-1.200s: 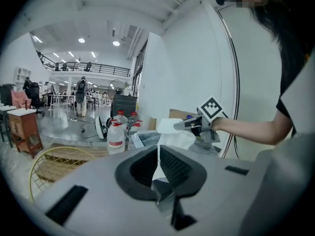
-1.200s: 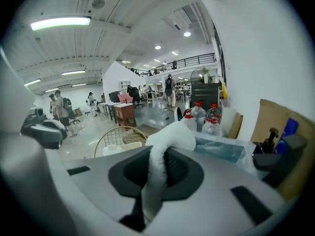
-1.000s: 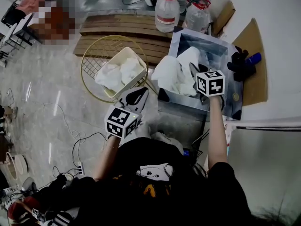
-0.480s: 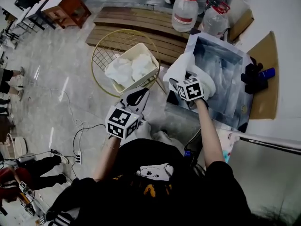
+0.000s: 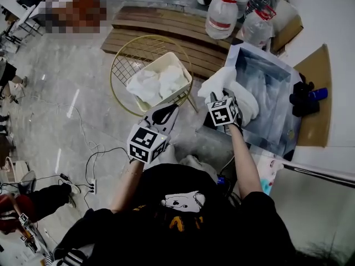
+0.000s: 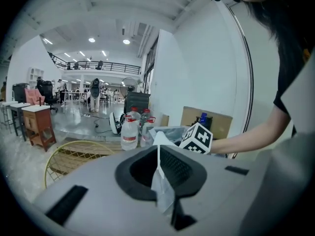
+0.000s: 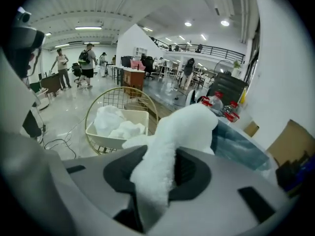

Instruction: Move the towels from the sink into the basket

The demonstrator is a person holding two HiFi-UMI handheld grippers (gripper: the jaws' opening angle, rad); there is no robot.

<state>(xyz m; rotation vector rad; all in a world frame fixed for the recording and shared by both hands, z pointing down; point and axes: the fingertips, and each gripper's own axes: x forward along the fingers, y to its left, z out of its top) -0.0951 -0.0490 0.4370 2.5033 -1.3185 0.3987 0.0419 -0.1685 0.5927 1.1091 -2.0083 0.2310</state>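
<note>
In the head view, several white towels (image 5: 158,83) already lie in the basket (image 5: 126,65) beside the sink (image 5: 272,87). One more towel (image 5: 221,82) drapes over the sink's near edge at the right gripper (image 5: 223,97), and the left gripper (image 5: 162,114) waits just off the sink. In the left gripper view, its fingers (image 6: 179,168) sit together on a thin pale strip (image 6: 161,186). In the right gripper view, the fingers (image 7: 194,173) have just been closing and now clamp that towel. Carrying it over likely remains; whether others are left in the sink is unclear.
</note>
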